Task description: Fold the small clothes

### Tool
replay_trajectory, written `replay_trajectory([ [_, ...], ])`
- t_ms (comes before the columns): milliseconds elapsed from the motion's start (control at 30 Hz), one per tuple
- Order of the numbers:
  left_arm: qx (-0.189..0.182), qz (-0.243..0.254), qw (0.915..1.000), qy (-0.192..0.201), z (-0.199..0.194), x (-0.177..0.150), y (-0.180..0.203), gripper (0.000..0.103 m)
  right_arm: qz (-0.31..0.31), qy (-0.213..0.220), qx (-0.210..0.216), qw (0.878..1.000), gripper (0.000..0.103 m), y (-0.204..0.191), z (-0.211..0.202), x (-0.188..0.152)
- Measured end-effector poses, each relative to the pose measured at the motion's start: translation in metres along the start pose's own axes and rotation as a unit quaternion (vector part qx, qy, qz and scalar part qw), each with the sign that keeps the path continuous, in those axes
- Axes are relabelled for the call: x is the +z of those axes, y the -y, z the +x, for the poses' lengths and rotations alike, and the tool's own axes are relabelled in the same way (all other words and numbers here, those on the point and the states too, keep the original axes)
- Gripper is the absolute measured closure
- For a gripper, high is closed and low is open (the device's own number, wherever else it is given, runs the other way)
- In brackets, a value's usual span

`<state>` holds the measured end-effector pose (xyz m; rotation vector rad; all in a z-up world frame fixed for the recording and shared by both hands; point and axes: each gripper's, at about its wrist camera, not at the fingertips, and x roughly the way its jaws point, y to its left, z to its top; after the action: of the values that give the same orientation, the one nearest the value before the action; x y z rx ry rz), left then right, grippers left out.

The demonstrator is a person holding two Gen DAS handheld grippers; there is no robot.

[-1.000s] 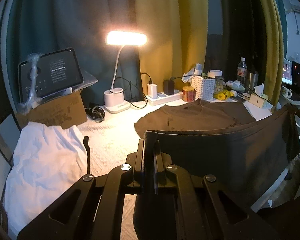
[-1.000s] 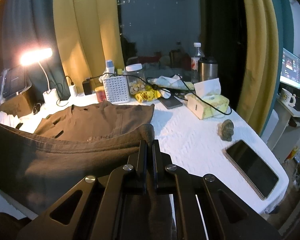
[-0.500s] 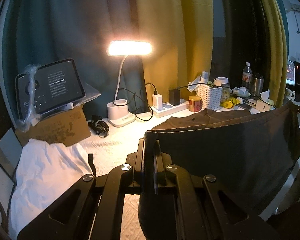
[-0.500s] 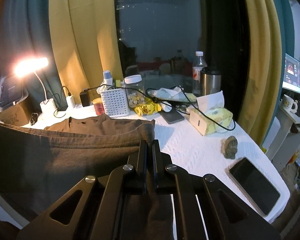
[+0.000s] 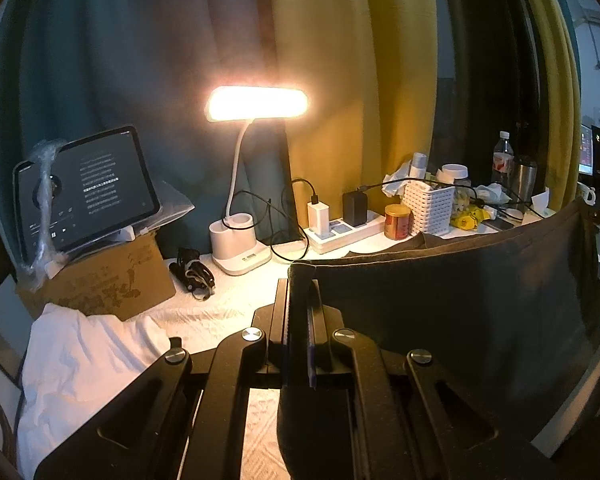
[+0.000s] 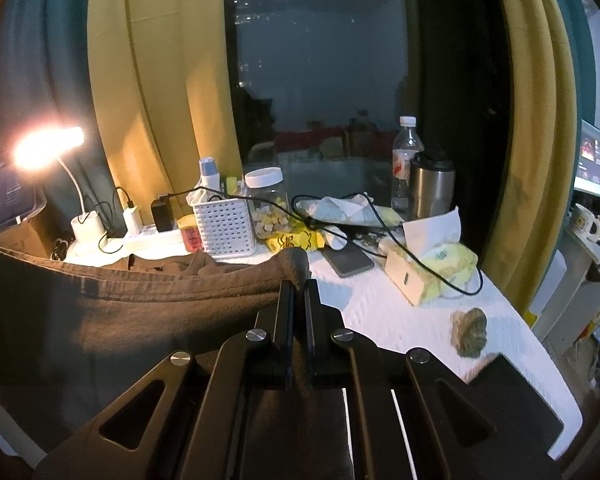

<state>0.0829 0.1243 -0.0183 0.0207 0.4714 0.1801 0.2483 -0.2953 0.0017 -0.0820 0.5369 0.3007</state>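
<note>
While both tongs are closed tight on the hem, the dark garment (image 5: 460, 292) hangs stretched between the left tongs (image 5: 300, 312) and the right tongs (image 6: 298, 304), with its far part resting on the white tabletop (image 6: 400, 304) at 12 o'clock. I judge that the carried edge could sweep the red can (image 5: 397, 222) or the white basket (image 6: 224, 226) at 12 o'clock, because they stand just beside the cloth. If one corner slips, the fold will be uneven. The tablet (image 5: 88, 188) at 10 o'clock shows text, but it is too small to read.
</note>
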Motion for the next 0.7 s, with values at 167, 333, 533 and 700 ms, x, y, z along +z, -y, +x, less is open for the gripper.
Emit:
replay_trajectory([
  [167, -0.001, -0.009, 0.9999, 0.004, 0.015, 0.009, -0.005, 0.098, -0.002, 0.002, 0.001, 1.0, 0.097, -0.001, 0.018, 0.008],
  [333, -0.002, -0.015, 0.9998, 0.011, 0.033, 0.016, -0.009, 0.098, -0.005, -0.004, 0.005, 1.0, 0.097, -0.003, 0.042, 0.017],
  [533, 0.003, -0.02, 0.9998, 0.006, 0.06, 0.02, -0.018, 0.098, -0.014, 0.0, 0.005, 1.0, 0.097, -0.005, 0.068, 0.032],
  [700, 0.007, -0.018, 0.9998, 0.009, 0.08, 0.027, -0.024, 0.098, -0.02, 0.003, 0.005, 1.0, 0.097, -0.007, 0.09, 0.045],
])
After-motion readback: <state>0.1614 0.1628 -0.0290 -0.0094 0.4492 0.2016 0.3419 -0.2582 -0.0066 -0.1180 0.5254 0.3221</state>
